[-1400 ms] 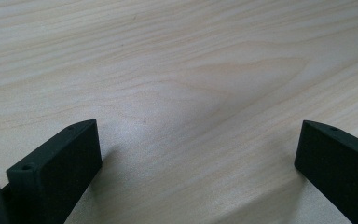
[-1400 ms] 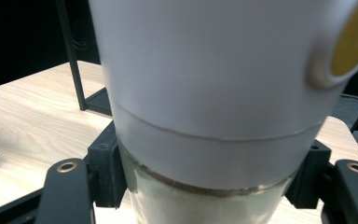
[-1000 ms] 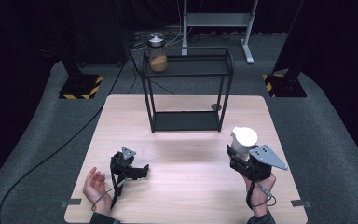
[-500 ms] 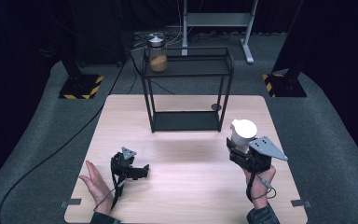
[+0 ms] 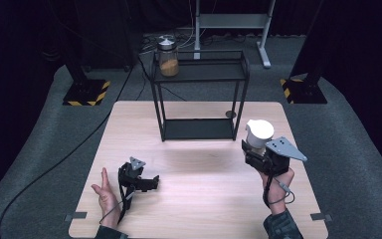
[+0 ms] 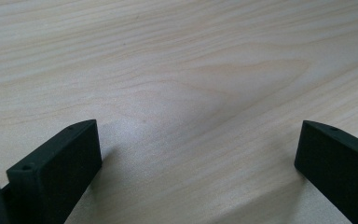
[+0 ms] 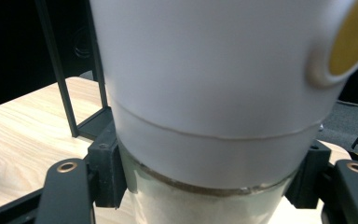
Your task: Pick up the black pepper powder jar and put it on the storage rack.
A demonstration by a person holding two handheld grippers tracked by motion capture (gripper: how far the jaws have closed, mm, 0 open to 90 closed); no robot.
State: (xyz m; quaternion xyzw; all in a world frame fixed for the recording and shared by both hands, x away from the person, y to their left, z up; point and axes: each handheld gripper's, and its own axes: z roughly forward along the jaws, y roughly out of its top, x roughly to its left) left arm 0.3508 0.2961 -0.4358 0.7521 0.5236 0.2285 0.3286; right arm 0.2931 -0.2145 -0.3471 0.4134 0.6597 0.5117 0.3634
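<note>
**Two tongs, one white-lidded jar held off the desk**

Two tongs are at the near edge of the wooden desk (image 5: 199, 199). The left tongs (image 5: 146, 183) lie on the desk just beside the person's left hand (image 5: 107, 194), which rests open and flat with its fingers spread, not gripping them. In the left gripper view the two black jaws stand wide apart with bare wood grain between them and nothing held.

On the near right side, the person's right hand (image 5: 277, 181) holds the right tongs (image 5: 251, 149) above the desk, their grey three-cornered plate on top. These tongs are clamped on a jar with a white lid (image 5: 258, 132). In the right gripper view the jaws press on either side of the jar (image 7: 214, 93) just under the white lid, where a strip of clear glass and pale contents shows. The jar stands roughly upright in the grip, near the right front leg of the rack.

Farther back, in the middle of the desk, stands a black metal rack (image 5: 199, 99) with a low shelf and a top shelf. A small round thing lies on the desk by its right rear foot; I cannot tell what it is. On the left end of the top shelf stands a second glass jar (image 5: 168, 57) with a metal lid and orange-brown contents, well apart from the held jar.
</note>
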